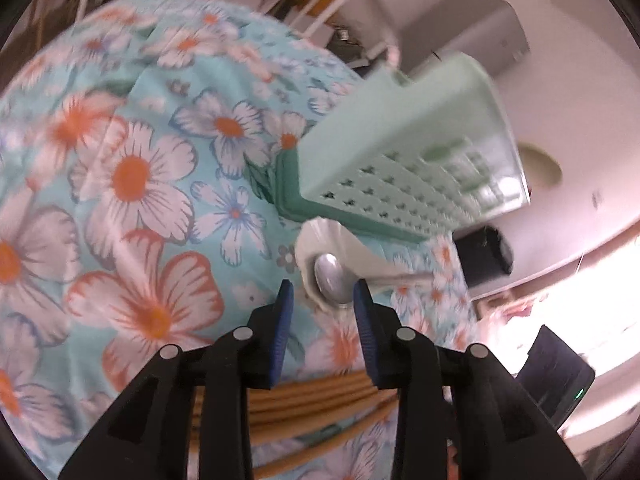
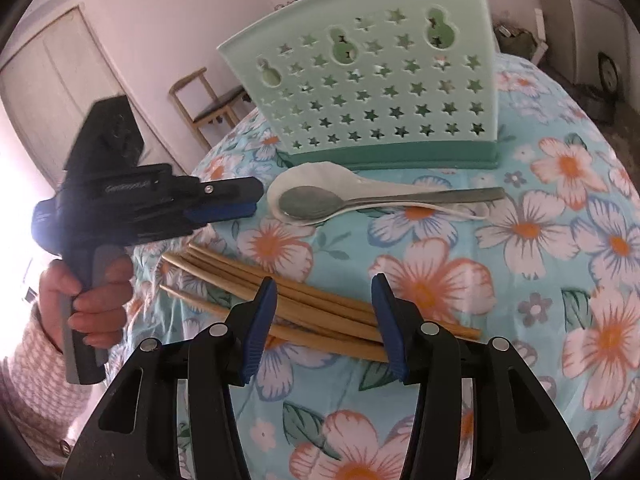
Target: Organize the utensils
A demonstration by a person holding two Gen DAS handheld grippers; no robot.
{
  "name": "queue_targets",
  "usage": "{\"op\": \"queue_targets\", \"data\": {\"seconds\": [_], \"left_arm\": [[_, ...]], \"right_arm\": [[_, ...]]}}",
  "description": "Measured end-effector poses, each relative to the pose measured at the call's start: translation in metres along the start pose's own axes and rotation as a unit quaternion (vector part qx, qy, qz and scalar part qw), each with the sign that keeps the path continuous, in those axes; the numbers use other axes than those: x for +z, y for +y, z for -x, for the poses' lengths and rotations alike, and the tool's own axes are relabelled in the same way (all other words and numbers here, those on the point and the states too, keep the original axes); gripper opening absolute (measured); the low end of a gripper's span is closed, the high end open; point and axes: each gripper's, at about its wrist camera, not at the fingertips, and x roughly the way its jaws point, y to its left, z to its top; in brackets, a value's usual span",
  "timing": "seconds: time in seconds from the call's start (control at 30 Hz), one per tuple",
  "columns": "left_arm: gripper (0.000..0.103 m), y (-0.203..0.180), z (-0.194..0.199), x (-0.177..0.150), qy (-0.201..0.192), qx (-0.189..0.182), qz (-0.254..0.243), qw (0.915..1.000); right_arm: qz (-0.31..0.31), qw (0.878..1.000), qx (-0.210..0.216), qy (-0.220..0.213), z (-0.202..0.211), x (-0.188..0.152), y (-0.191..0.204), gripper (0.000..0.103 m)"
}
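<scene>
A mint green perforated utensil holder [image 2: 380, 80] stands upright on the floral tablecloth [image 2: 560, 240]. In front of it a metal spoon [image 2: 312, 202] rests in a white ceramic spoon [image 2: 320, 178]. Several wooden chopsticks [image 2: 312, 300] lie nearer in a loose bundle. My right gripper [image 2: 324, 282] hovers open above the chopsticks, which run crosswise under both fingers. My left gripper [image 2: 244, 204] points at the spoons from the left. In the left wrist view the left gripper [image 1: 323, 290] is open, its tips either side of the metal spoon's bowl [image 1: 334, 276], the holder [image 1: 400, 148] behind and the chopsticks [image 1: 320, 396] below.
A person's hand [image 2: 96, 292] holds the left gripper's handle off the table's left edge. A wooden chair [image 2: 208, 100] stands behind the table to the left. A dark box [image 1: 486, 254] sits beyond the table's far side in the left wrist view.
</scene>
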Motion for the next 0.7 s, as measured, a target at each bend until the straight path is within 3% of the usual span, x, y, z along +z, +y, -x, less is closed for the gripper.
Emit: {"op": "queue_targets", "data": {"seconds": [0.23, 0.37, 0.53, 0.63, 0.7], "left_arm": [[0.027, 0.026, -0.015, 0.011, -0.004, -0.049, 0.104, 0.9934], [0.006, 0.037, -0.016, 0.012, -0.011, -0.063, 0.133, 0.9891], [0.001, 0.042, -0.005, 0.007, -0.028, -0.084, 0.143, 0.9857], [0.001, 0.039, 0.009, 0.000, -0.040, -0.067, 0.125, 0.9890], [0.001, 0.035, 0.023, -0.004, -0.056, -0.031, 0.100, 0.9929]], "right_arm": [[-0.004, 1.000, 0.011, -0.008, 0.012, -0.003, -0.007, 0.047], [-0.010, 1.000, 0.018, -0.010, 0.018, -0.004, -0.012, 0.047], [-0.017, 0.999, 0.025, -0.012, 0.022, -0.006, -0.016, 0.047], [-0.017, 0.999, 0.024, -0.014, 0.026, -0.007, -0.017, 0.047], [-0.016, 1.000, 0.021, -0.014, 0.030, -0.008, -0.018, 0.047]]}}
